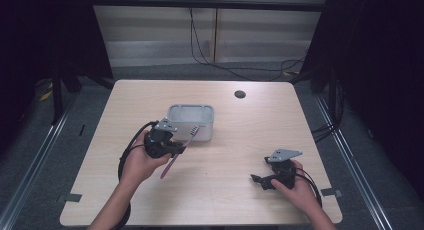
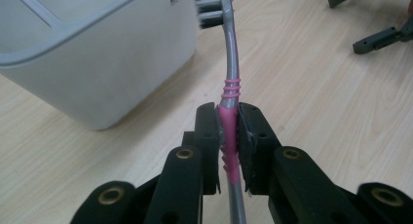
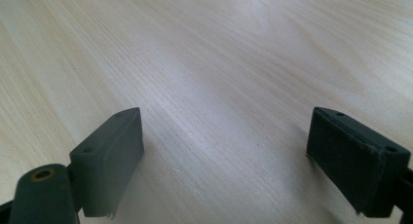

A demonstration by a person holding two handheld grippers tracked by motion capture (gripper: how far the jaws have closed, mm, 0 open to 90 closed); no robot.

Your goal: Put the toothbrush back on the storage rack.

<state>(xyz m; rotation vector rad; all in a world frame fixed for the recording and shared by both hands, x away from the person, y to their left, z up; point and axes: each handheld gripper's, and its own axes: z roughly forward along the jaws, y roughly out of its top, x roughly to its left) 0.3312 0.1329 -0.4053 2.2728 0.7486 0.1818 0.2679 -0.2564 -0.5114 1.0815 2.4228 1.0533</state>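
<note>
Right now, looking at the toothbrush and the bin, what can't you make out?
- Toothbrush: in the left gripper view the top edge cuts off the bristle head, and the left hand-held gripper covers part of the handle.
- Bin: in the high view its inside is too small and washed out to tell any contents.
- Lettering on the bin wall: cut off by the top edge of the left gripper view.

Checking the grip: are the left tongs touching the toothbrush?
Touching. The left gripper view shows the left tongs with both pads pressed on the toothbrush's pink grip.
</note>
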